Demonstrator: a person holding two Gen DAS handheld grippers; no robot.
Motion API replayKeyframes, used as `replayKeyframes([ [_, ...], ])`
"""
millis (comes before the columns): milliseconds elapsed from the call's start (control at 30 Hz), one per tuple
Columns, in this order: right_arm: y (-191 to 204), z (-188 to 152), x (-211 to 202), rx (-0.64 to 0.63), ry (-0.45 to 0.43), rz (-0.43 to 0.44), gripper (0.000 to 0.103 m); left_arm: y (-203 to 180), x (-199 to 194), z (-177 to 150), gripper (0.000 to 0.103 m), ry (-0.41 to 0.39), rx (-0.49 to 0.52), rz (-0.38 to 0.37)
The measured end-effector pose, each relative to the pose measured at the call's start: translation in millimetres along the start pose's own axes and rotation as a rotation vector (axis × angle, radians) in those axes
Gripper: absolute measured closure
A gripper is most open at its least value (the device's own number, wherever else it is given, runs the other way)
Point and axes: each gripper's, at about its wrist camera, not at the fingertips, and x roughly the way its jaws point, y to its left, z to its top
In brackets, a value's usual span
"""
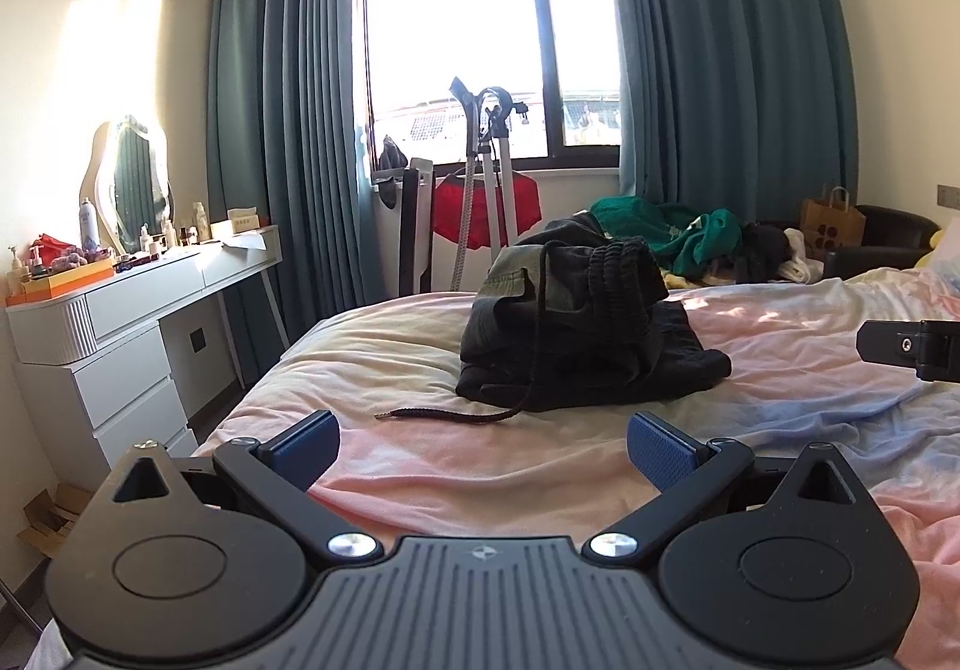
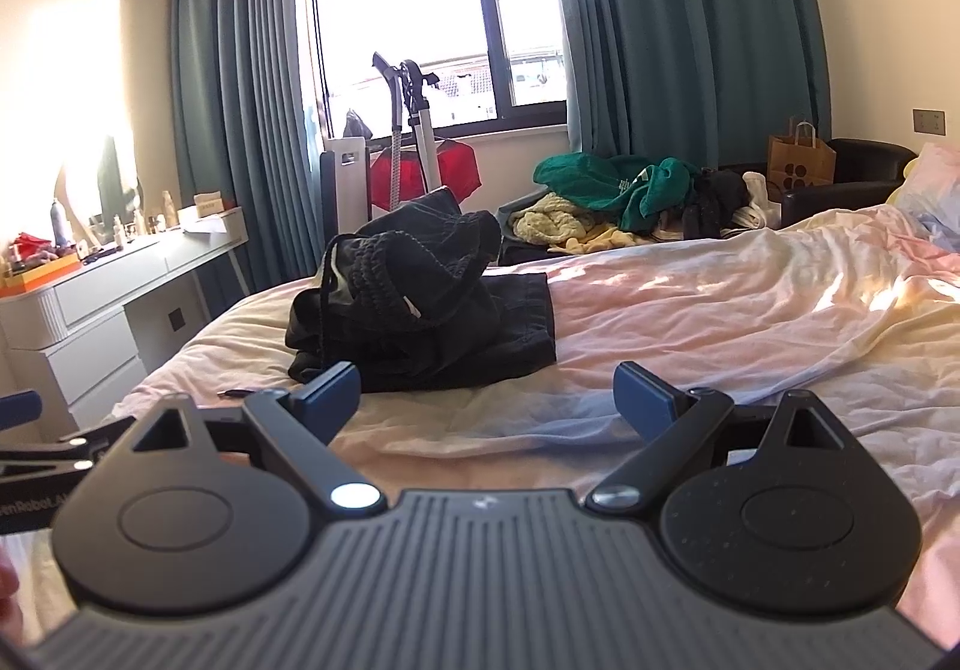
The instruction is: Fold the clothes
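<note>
- Here, the dark garment (image 1: 576,322) lies bunched on the bed (image 1: 390,466), drawstring (image 1: 444,415) trailing toward the viewer; probably set there for folding.
- Left gripper (image 1: 483,439): jaws spread wide, holding nothing, short of the cloth.
- Right gripper (image 2: 486,391): jaws likewise released, empty, just before the garment's near edge.
- Unfolded clothes (image 2: 630,190) wait beyond the bed.

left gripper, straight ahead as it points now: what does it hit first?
Most likely the dark garment pile on the bed. The left gripper, jaws open and empty, points at it; only the loose drawstring lies nearer, flat on the sheet. Depth is unclear.
</note>
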Motion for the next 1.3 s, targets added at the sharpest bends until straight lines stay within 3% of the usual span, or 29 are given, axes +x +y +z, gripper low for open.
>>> replayKeyframes([
  [667,-4,2,3,0.017,0.01,-0.012,0.01,-1,12,-15,0.0,0.001,-0.001,-0.015],
  [800,-14,2,7,0.037,0.023,-0.05,0.01,-3,21,-16,0.0,-0.002,0.035,-0.017],
  [967,-35,2,8,0.105,0.039,-0.081,0.01,-14,59,3,0.002,0.038,0.058,-0.084],
  [1133,-58,6,11,0.179,0.02,-0.101,0.01,-43,124,35,0.004,0.054,0.033,-0.097],
  [1300,-90,-4,21,0.263,0.047,-0.14,0.01,-79,182,59,0.007,0.035,0.087,-0.106],
])
